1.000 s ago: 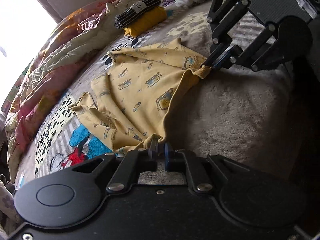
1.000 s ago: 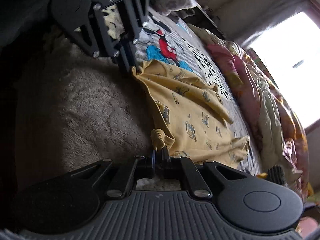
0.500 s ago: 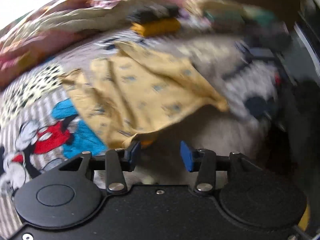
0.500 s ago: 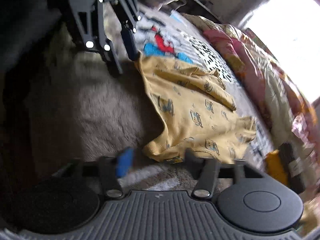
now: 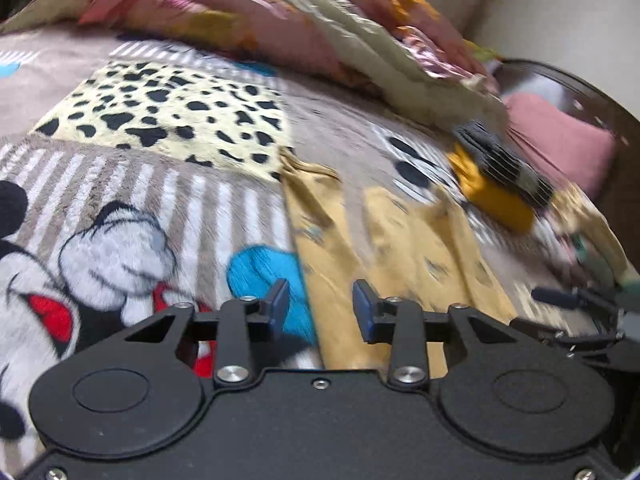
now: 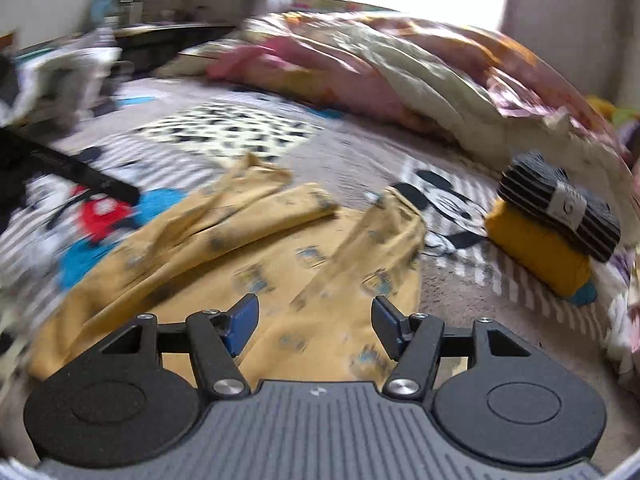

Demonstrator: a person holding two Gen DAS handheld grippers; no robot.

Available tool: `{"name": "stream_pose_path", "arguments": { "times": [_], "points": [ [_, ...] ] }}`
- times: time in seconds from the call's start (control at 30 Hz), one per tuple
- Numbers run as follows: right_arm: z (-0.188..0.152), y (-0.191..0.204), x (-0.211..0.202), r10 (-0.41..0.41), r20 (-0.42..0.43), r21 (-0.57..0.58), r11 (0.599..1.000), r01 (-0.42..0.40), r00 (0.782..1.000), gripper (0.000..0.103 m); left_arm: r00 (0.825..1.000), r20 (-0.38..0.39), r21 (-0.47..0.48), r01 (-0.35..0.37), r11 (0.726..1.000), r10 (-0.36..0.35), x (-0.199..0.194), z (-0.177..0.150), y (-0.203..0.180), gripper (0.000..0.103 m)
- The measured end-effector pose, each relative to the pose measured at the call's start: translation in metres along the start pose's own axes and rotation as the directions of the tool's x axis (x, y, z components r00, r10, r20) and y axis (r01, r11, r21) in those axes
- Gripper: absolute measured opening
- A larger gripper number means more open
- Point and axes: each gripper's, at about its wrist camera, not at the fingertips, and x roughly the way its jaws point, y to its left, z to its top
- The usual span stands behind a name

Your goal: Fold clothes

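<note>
Soft yellow cloth garment (image 6: 280,264) on plush, fuzzy blanket (image 5: 168,200); matt plastic tools.

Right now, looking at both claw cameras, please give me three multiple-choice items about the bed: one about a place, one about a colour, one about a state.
1. Where does the black striped bundle lie?
A. On top of the folded mustard garment
B. Under the quilt
C. Inside the right claw

2. What colour is the printed shirt spread on the blanket?
A. Pink
B. Yellow
C. Green

3. What is the state of the right claw?
A. Shut on the shirt
B. Shut on nothing
C. Open, holding nothing

Answers:
1 A, the striped bundle rests on the mustard piece in the right wrist view.
2 B, the cloth is yellow with small prints.
3 C, its blue pads stand apart above the shirt with no cloth pinched. The left claw stands open too.
</note>
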Motion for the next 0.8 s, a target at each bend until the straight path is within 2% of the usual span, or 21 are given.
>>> {"name": "stream_pose_path", "arguments": {
  "times": [0.23,0.37,0.47,0.53,0.57,0.63,0.73,0.77,0.8],
  "points": [
    [0.013,-0.009,0.063,-0.098,-0.051,0.104,0.989,0.102,0.994,0.060,0.999,0.010,-0.133,0.032,0.991,-0.031,0.041,0.022,0.017,0.029],
    [0.019,-0.025,0.083,-0.141,-0.062,0.165,0.975,0.150,0.988,0.048,0.999,0.003,-0.193,0.050,0.980,-0.050,0.067,0.033,0.022,0.029],
    [0.022,-0.036,0.093,-0.133,-0.072,0.216,0.966,0.145,0.989,0.042,0.998,0.001,-0.237,0.057,0.970,-0.058,0.082,0.039,0.022,0.029],
    [0.022,-0.041,0.095,-0.116,-0.074,0.229,0.965,0.130,0.991,0.023,0.999,-0.005,-0.227,0.030,0.973,-0.032,0.086,0.041,0.017,0.006],
    [0.022,-0.043,0.095,-0.105,-0.073,0.234,0.965,0.119,0.992,0.013,1.000,0.006,-0.224,0.025,0.974,-0.024,0.083,0.041,0.015,0.004],
    [0.021,-0.049,0.086,-0.089,-0.044,0.262,0.960,0.097,0.995,0.013,0.999,0.042,-0.221,0.025,0.975,-0.016,0.069,0.039,0.014,0.003],
    [0.016,-0.061,0.051,-0.076,0.044,0.326,0.944,0.058,0.996,0.011,0.993,0.113,-0.225,0.043,0.973,-0.018,0.037,0.035,0.017,0.003],
    [0.013,-0.065,0.037,-0.081,0.076,0.341,0.939,0.050,0.994,0.002,0.991,0.135,-0.230,0.051,0.972,-0.020,0.024,0.034,0.019,0.003],
    [0.010,-0.070,0.023,-0.094,0.100,0.350,0.935,0.054,0.990,0.002,0.987,0.158,-0.235,0.058,0.970,-0.021,0.011,0.032,0.021,0.003]
  ]
}}
